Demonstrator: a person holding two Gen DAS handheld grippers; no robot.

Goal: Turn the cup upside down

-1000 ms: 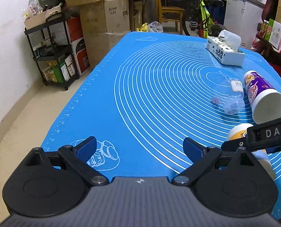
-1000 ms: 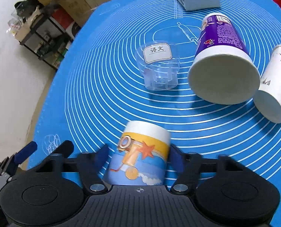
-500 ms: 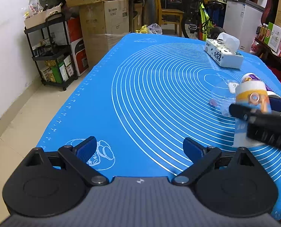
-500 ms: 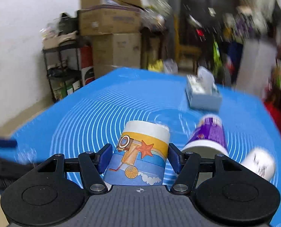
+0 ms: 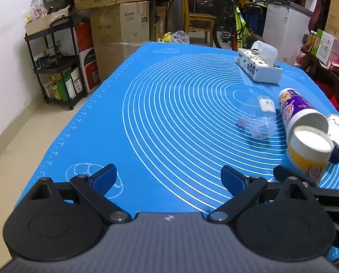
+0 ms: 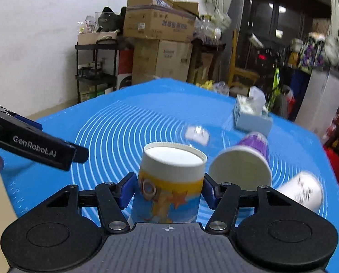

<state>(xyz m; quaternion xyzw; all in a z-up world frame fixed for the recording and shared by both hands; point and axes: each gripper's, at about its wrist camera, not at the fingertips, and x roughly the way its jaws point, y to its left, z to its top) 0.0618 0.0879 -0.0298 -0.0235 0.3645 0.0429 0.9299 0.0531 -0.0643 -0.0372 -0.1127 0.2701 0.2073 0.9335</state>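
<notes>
A paper cup with a yellow and blue cartoon print (image 6: 169, 193) is clamped between the blue pads of my right gripper (image 6: 168, 192). Its flat white base points up and away from the camera, tilted slightly. In the left wrist view the same cup (image 5: 308, 157) shows at the right edge, base up, held just above the blue mat (image 5: 181, 113). My left gripper (image 5: 168, 178) is open and empty, low over the mat's near edge, to the left of the cup.
A purple cup (image 5: 299, 111) and a white printed cup (image 5: 338, 127) lie on their sides to the right. A clear plastic cup (image 5: 260, 120) lies beside them. A tissue box (image 5: 258, 68) sits at the far right. Boxes and a black shelf (image 5: 55, 66) stand beyond the table's left.
My right gripper lifted the cartoon cup off the mat and rotated it, from lying low over the mat to base up. The left gripper has barely moved.
</notes>
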